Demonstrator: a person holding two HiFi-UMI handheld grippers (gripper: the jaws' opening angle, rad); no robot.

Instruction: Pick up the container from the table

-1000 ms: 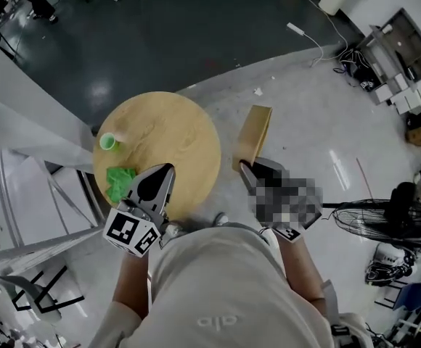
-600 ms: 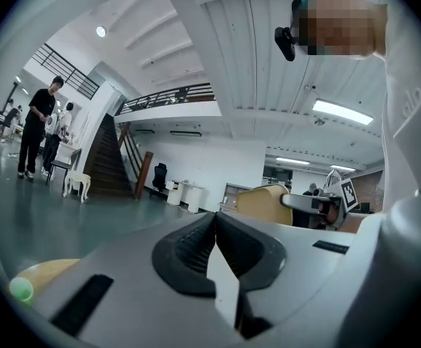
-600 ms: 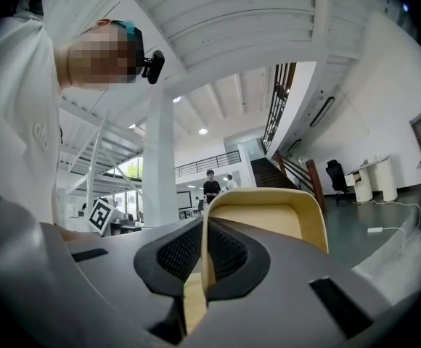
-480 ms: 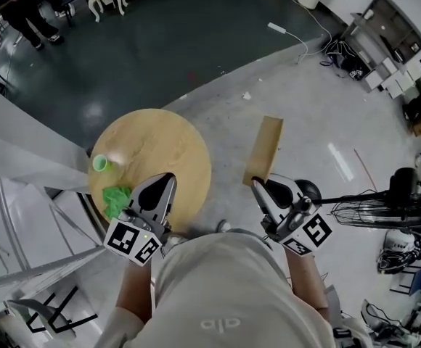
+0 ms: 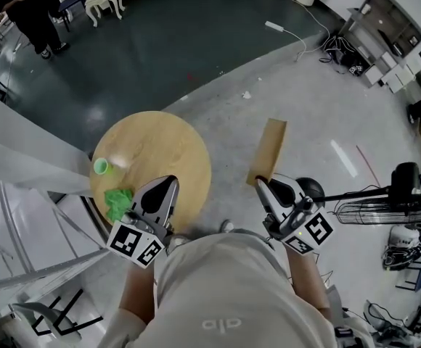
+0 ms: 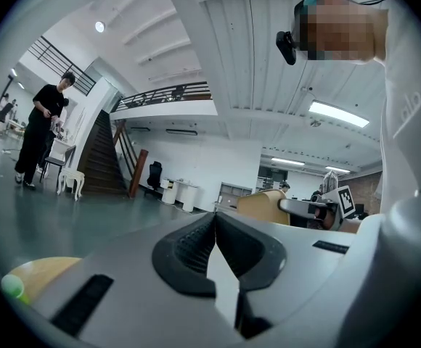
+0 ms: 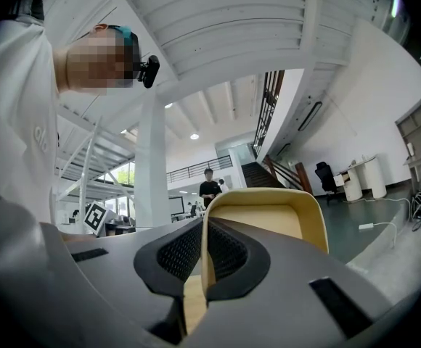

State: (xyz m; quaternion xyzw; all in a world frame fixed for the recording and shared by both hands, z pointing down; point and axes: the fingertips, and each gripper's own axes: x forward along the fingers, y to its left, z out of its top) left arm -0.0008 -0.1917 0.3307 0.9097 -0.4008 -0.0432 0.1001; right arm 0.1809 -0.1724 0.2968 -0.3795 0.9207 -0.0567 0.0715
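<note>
Carried farther off the table (image 5: pixel 160 149), container (image 5: pixel 268 147) stays clamped in right fingers (image 7: pixel 232 254); left fingers (image 6: pixel 186 249) together.

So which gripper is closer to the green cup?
Left. The left gripper is over the table, near the green cup; the right gripper is off to the table's other side, holding the tan container.

Tan container (image 5: pixel 267 151). Light yellow-brown wood table (image 5: pixel 168 142). Bright green cup (image 5: pixel 101 166), green cloth (image 5: pixel 118 203). Grey left gripper (image 5: pixel 171 181) and right gripper (image 5: pixel 260 183), black ribbed pads (image 6: pixel 189 249). Black-and-white squares on cubes (image 5: pixel 134 242). Dark blue-grey floor (image 5: pixel 160 42).
</note>
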